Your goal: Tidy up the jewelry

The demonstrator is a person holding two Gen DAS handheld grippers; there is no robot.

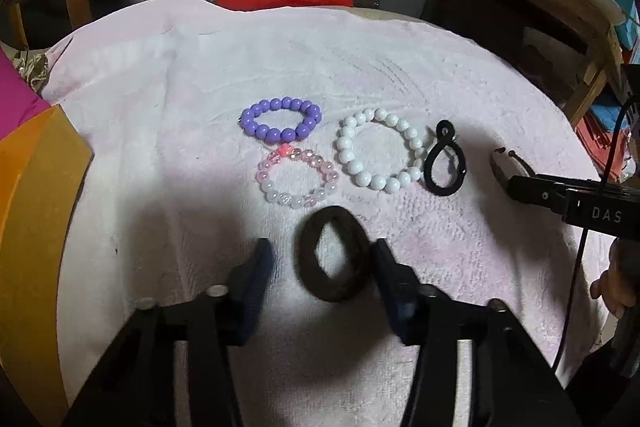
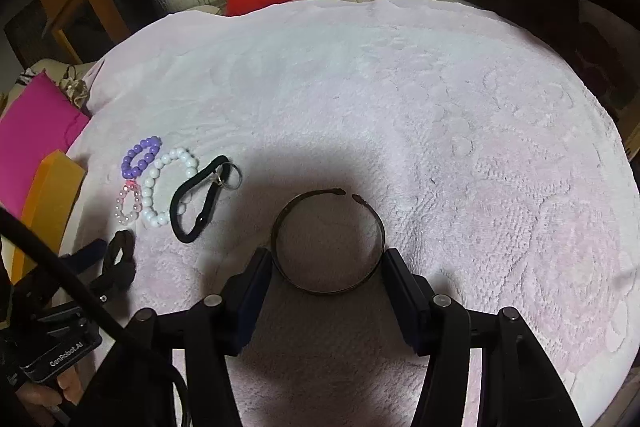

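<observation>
While my left fingers straddle the brown hair tie on the white towel, open with only the right pad touching, my right fingers bracket the dark open cuff bangle, also not clamped. Best approach: centre each ring, close gently, lift straight, clear of the beaded bracelets and the black cord loop.

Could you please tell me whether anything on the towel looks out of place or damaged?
Nothing looks damaged. The black cord loop overlaps the white bead bracelet; the purple and pink bead bracelets touch.
</observation>
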